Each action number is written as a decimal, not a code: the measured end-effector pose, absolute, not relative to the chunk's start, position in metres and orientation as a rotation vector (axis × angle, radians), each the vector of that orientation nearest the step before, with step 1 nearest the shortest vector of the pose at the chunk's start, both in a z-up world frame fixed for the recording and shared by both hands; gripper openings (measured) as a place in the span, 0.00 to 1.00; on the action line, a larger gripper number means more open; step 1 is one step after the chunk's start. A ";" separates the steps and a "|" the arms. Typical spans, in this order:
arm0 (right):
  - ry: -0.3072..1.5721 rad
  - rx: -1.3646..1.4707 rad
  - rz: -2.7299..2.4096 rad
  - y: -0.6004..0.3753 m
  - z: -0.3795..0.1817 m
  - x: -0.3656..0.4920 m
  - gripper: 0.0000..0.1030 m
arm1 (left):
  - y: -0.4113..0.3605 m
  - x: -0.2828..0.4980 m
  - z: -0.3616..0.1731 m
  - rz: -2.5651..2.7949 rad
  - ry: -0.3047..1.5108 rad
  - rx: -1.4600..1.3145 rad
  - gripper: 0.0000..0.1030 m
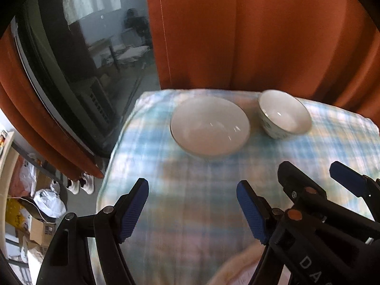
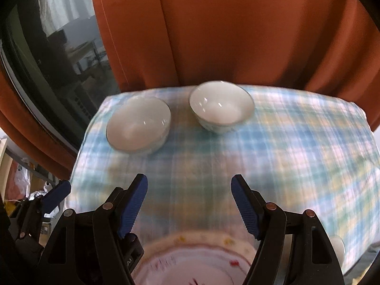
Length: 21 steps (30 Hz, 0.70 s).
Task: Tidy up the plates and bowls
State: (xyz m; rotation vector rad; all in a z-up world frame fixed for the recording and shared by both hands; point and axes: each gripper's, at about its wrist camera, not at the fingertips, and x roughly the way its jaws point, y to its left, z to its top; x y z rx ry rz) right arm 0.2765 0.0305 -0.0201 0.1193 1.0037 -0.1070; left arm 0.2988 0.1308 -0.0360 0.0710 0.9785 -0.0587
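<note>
1. The checked tablecloth [image 2: 296,142] lies loose over the small table and sags off its edges beyond and to both sides of the grippers; a finger dragging across it could, I'd guess, tug the cloth and everything on it toward the drop.
2. The patterned plate [image 2: 197,258] sits right under the right gripper [image 2: 189,204], closer in than its fingertips (only a blurred part shows). Jaws apart, nothing between them; a downward reach could knock the plate's rim.
3. The wide white bowl [image 1: 210,125] stands ahead of the left gripper [image 1: 192,207], well apart, near the cloth's far left corner. That gripper is spread too, holding nothing; a shove instead of a clean pinch might send the bowl over the edge.
4. The smaller footed bowl [image 2: 222,106] is ahead of the right gripper, beside the wide one, not touching. Its glazed rim looks slippery for the ribbed blue pads [image 2: 133,204].
5. Both grippers hang side by side (very near); they may collide.
</note>
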 end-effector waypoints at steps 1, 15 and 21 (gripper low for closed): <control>1.001 0.120 -0.104 0.030 -0.021 0.284 0.74 | 0.131 0.304 -0.037 -0.052 0.979 0.072 0.76; 1.004 0.145 -0.069 0.025 -0.047 0.370 0.74 | 0.134 0.373 -0.063 0.042 0.984 0.065 0.76; 1.006 0.136 -0.029 0.030 -0.068 0.396 0.74 | 0.137 0.394 -0.079 0.064 0.993 0.074 0.73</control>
